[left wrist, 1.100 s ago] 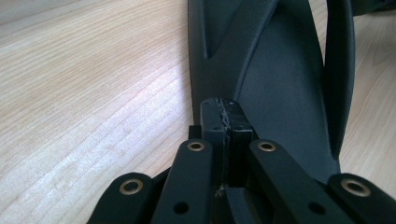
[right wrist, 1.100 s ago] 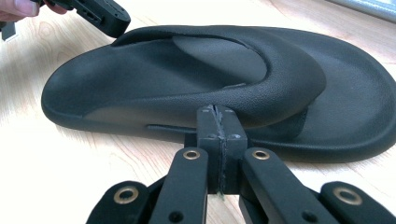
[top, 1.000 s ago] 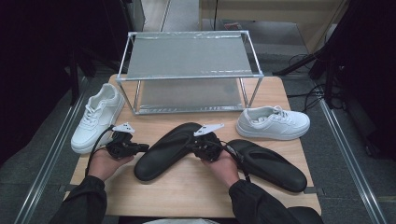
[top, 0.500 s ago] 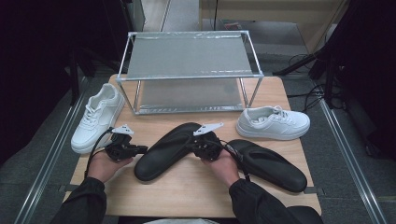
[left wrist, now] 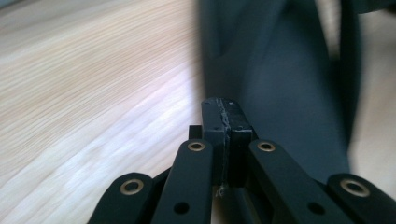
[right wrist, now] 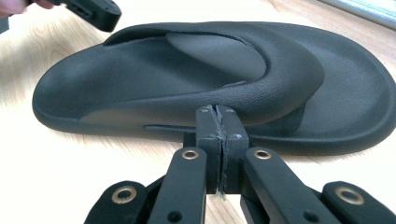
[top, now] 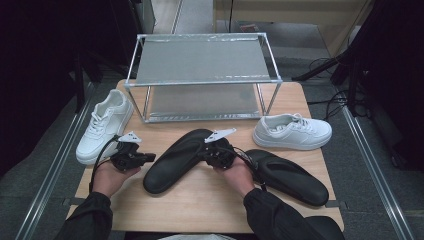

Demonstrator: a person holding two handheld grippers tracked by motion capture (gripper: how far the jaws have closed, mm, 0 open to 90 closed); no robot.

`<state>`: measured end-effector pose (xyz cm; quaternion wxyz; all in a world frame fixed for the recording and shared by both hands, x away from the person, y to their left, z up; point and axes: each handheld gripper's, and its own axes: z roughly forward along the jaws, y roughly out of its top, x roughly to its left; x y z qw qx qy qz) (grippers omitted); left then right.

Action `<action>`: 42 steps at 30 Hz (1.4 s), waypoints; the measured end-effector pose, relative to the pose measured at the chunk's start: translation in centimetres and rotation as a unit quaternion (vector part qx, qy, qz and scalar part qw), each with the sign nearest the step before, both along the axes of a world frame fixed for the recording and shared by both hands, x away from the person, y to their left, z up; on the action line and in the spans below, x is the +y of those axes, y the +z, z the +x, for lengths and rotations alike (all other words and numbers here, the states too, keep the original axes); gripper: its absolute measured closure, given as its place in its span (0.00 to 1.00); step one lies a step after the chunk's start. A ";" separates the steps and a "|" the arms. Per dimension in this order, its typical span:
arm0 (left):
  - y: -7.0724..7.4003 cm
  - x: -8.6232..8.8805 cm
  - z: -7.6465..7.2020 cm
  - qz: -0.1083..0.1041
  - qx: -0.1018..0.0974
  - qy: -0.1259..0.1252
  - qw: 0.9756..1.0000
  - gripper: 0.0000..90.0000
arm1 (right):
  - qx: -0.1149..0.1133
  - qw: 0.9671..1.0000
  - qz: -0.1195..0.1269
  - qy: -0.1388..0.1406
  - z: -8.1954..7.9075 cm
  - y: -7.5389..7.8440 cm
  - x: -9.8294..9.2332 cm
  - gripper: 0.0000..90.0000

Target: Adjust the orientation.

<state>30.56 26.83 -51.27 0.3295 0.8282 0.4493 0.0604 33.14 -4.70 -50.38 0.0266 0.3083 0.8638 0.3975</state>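
1. The main thing here is the black flip-flop lying at an angle in the lower middle of the high view, flat on the wooden table. It's all black, thick-soled, with a matte pebbly texture.
2. Up close in the right gripper view, the flip-flop runs across the middle of the frame. You can see a wide strap arching over the footbed, a rounded chunky edge, and a faint groove running along the side of the sole.
3. The right gripper sits just right of the flip-flop's upper half in the high view. Its jaws are pressed flat together with nothing between them, tips right up at the sole's side; can't tell if they actually touch it.
4. The left gripper is at the lower left of centre, pointing at the flip-flop's heel end. Jaws pressed together too, pinching nothing. In the left gripper view its tips sit just in front of the blurry dark flip-flop.
5. A second black flip-flop lies at the lower right, near the right hand.
6. One white sneaker is at the left edge of the table, another white sneaker at the right.
7. A metal rack with two shelves stands at the top centre.
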 end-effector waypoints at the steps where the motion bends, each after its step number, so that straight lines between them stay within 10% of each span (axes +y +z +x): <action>1: -0.2 0.0 0.1 0.006 0.002 0.001 1.000 1.00 | 0.001 1.000 -0.001 0.000 0.0 0.0 0.0 1.00; 27: -0.3 -4.5 -3.6 0.028 0.033 -0.090 0.995 1.00 | 0.007 1.000 0.005 -0.025 2.0 0.1 0.0 1.00; 35: -0.5 -4.7 -3.6 -0.005 0.050 -0.094 0.994 1.00 | 0.005 1.000 0.006 -0.030 2.2 0.0 -0.2 1.00; 42: 0.5 -3.6 -3.3 -0.029 0.027 -0.081 0.996 0.83 | 0.006 0.999 0.003 -0.034 2.4 0.2 -0.7 0.90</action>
